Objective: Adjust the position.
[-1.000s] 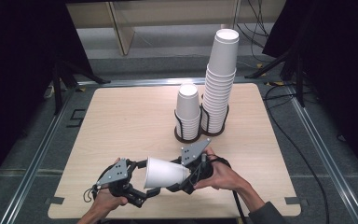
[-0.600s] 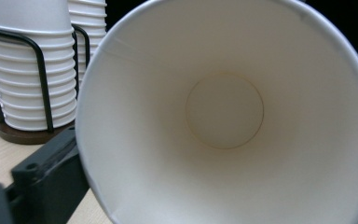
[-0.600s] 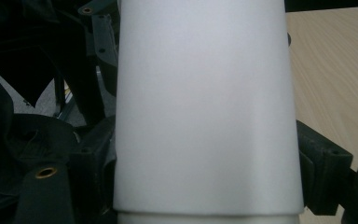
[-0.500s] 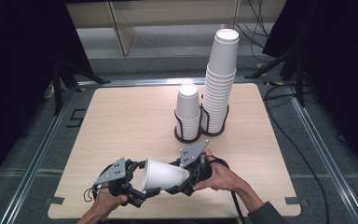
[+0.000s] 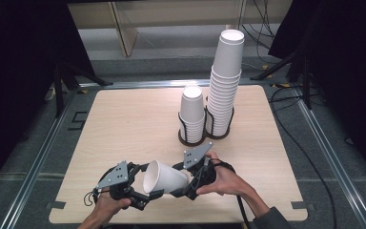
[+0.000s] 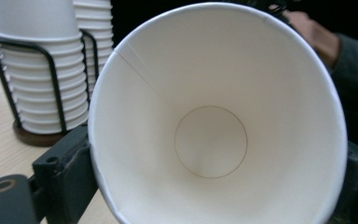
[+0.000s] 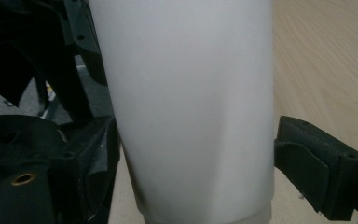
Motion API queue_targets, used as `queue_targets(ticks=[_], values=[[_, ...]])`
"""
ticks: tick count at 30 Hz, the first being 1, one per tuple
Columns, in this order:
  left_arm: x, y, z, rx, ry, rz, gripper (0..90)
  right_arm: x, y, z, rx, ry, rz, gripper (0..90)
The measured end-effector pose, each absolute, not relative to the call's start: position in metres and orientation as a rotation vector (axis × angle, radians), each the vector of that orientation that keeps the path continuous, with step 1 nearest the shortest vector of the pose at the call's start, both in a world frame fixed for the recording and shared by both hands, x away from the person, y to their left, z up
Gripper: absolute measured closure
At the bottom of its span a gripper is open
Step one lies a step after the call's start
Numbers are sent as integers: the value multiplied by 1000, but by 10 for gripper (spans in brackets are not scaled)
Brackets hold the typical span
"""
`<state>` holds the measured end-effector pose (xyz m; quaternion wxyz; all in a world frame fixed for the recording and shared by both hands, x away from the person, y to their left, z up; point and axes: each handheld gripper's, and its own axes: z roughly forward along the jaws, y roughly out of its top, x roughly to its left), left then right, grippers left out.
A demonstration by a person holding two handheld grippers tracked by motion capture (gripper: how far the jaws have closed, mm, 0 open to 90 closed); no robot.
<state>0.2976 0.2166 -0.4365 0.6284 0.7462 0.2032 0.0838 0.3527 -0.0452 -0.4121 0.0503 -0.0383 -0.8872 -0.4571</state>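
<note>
Near edge of bench: paper cup lies sideways in mid-air between both tools. Right tool clenched on its base end. Left tool has just been closing round the mouth end, pads at the wall; prob a handover. Farther back: short stack and tall stack in wire holder, likely its destination.

The left half of the counter is bare and open for passing. Near the far edge, right of the middle, two cup stacks in a wire holder block the way.
</note>
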Motion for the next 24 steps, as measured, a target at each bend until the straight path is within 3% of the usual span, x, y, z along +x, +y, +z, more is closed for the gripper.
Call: queue_targets(ticks=[17, 24], values=[[295, 212, -433, 1805, 572, 270, 85, 335, -24, -411, -114, -3029, -1287, 160], [295, 213, -431, 1800, 589, 256, 77, 334, -18, -418, -112, -3004, -1276, 210]])
